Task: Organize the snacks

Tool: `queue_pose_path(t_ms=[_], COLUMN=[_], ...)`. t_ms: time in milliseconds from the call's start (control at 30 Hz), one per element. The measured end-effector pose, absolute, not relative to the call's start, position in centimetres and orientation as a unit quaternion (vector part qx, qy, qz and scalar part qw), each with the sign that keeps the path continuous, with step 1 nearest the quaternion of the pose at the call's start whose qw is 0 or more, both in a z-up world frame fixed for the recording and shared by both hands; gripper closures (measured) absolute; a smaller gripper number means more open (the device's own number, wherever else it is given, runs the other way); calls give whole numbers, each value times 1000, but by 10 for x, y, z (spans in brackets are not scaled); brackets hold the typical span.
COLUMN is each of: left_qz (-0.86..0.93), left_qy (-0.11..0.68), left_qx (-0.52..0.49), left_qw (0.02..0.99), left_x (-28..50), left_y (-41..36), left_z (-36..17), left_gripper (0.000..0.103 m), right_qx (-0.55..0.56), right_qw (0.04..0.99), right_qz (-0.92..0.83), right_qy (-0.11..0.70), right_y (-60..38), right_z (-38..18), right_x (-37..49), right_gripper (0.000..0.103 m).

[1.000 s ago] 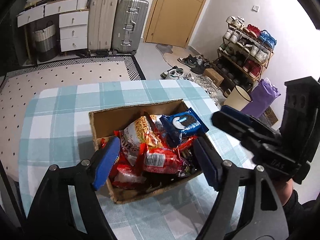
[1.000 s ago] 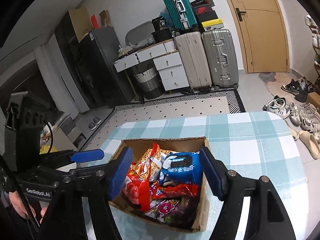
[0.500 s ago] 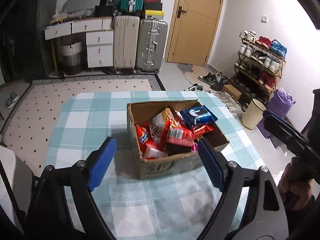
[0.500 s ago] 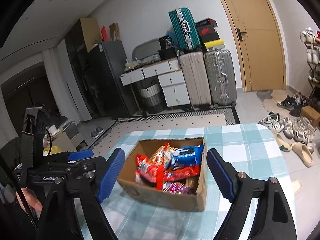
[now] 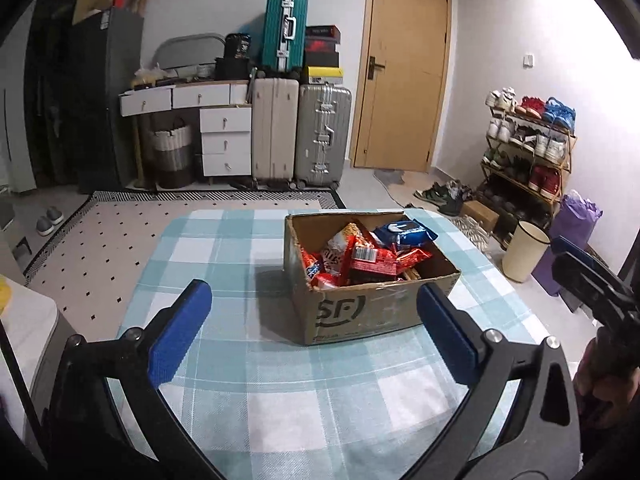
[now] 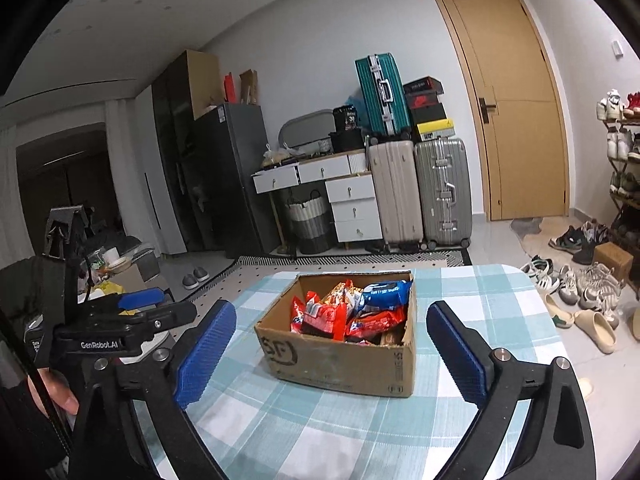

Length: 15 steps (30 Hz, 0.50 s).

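Checked table (image 5: 248,360) holds one snack-filled box (image 5: 360,308); two tools gape.

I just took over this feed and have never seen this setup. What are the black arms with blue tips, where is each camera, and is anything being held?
These are two hand-held grippers, not robot arms; a person carries one in each hand. Each picture comes from a camera on one gripper, looking forward between its blue-padded fingers. The left gripper and the right gripper are both open and hold nothing. Between them, on the teal-and-white checked tablecloth, stands an open brown cardboard box full of snack packets: mostly red ones, with a blue cookie packet on top. The right gripper also shows at the left view's right edge.
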<state>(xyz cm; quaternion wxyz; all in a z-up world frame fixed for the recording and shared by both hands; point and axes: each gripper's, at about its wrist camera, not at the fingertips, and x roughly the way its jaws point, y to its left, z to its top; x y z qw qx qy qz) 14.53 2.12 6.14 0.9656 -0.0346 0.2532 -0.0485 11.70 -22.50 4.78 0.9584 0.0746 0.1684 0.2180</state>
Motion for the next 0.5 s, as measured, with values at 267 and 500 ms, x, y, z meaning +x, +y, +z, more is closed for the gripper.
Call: queue_pose_path(t_ms=[267,500], left_qz=[-31,-1], left_qy=[217,181], left_qx=[-25,-7], left_qw=[975,983], left_x=[119,101], left_y=[36,44], left_z=[42,3], left_gripper=[1,1], right_qx=[65,50], right_qw=[971,975], right_qz=[190,178], right_qy=[133,124], right_y=[-228,-224], right_z=[31,7], right_x=[83,72], right_gripper=[1,1])
